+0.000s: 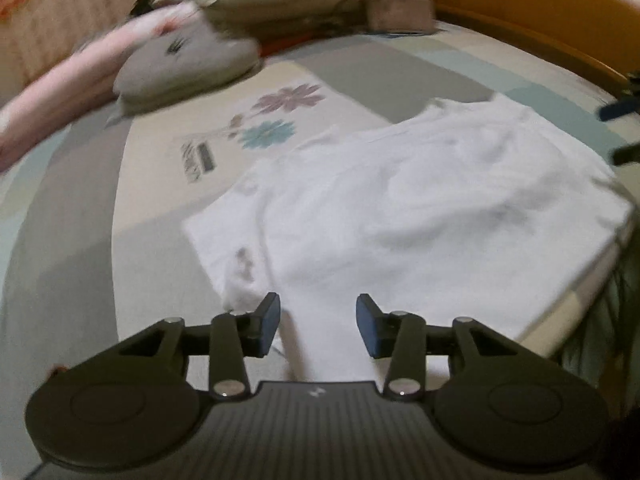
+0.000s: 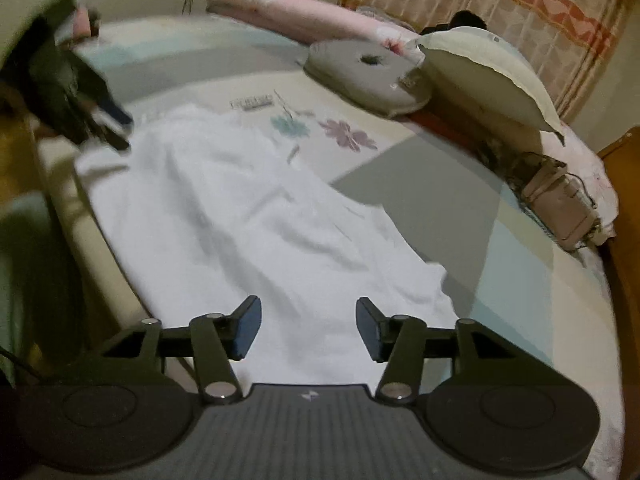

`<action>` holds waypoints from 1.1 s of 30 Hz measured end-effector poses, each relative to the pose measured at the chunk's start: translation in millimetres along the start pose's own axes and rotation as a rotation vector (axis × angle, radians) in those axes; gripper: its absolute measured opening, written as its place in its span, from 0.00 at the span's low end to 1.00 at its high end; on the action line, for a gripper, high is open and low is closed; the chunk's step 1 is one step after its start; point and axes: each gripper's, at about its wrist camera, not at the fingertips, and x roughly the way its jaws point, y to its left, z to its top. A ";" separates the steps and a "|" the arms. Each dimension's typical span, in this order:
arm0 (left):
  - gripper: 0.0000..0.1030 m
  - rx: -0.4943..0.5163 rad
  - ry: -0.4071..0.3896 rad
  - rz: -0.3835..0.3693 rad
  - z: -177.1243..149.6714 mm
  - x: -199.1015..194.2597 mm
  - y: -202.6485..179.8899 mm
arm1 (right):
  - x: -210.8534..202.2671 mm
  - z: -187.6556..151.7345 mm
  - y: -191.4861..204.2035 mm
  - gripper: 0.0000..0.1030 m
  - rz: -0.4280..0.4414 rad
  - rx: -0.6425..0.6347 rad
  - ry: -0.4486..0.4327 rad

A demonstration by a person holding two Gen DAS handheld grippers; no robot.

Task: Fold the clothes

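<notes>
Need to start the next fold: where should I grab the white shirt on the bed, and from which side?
Take the white shirt by the loose corner nearest the right gripper, coming down from the near bed edge. There the cloth ends in a free edge on the bedsheet, easy to pinch. Both the right and left gripper have open jaws with nothing between them.
</notes>
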 end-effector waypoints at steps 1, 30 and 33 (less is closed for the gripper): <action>0.42 -0.023 -0.001 0.000 -2.3 4.0 4.3 | -2.2 1.8 -1.9 0.64 0.012 0.016 -0.007; 0.01 -0.180 -0.176 -0.329 -20.9 -6.5 51.0 | 182.7 184.5 72.2 0.56 0.638 0.229 0.106; 0.01 -0.167 -0.186 -0.351 -21.4 -4.3 51.2 | 196.8 183.6 73.6 0.21 0.621 0.279 0.164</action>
